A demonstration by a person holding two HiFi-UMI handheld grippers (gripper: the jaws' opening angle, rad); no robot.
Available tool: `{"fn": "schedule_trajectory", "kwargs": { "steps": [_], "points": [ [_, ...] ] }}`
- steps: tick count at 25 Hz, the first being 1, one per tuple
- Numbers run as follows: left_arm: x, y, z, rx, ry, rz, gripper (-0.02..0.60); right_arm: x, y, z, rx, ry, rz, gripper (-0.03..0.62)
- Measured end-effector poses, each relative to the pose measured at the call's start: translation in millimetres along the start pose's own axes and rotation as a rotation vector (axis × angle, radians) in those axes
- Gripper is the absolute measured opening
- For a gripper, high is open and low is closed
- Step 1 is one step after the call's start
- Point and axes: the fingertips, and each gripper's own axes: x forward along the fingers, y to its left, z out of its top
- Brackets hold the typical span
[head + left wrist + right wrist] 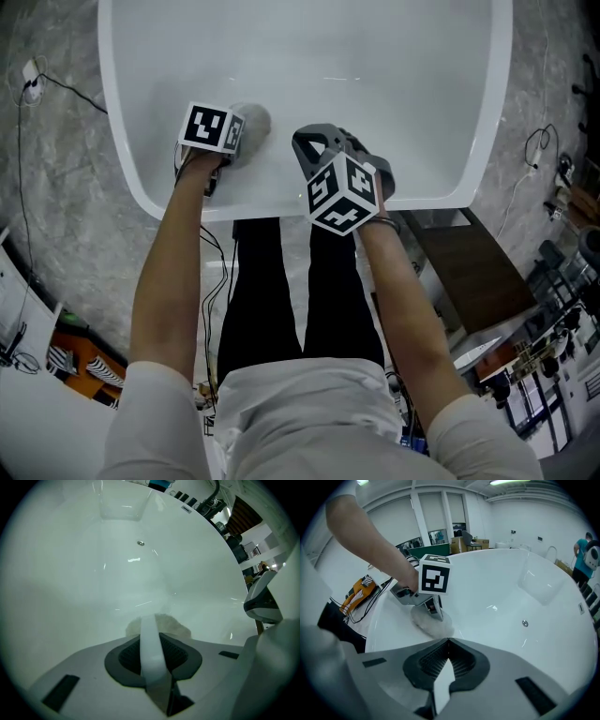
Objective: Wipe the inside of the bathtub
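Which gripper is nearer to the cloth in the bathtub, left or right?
Left. The left gripper is shut on the cloth, pressing it on the wall of the bathtub. The right gripper, shut and empty, hangs to the cloth's right, apart from it.

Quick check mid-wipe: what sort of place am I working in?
Probably a showroom or workshop hall, not a home bathroom: a freestanding bathtub on stone-look floor, loose cables, boxes behind.

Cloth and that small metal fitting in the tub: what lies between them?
Only bare white tub between cloth and fitting, seen in the left gripper view.
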Motion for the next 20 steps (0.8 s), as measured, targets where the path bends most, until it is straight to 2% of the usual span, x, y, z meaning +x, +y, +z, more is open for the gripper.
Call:
{"fn": "schedule_trajectory", "kwargs": {
  "steps": [12, 20],
  "points": [
    [-16, 40, -17, 0.01, 0.024, 0.033, 0.092, 18, 6, 24, -0.014, -0.004, 0.014, 0.018],
    [-16, 47, -21, 0.12, 0.089, 0.098, 0.092, 23, 9, 30, -0.015, -0.004, 0.02, 0.018]
  ]
}}
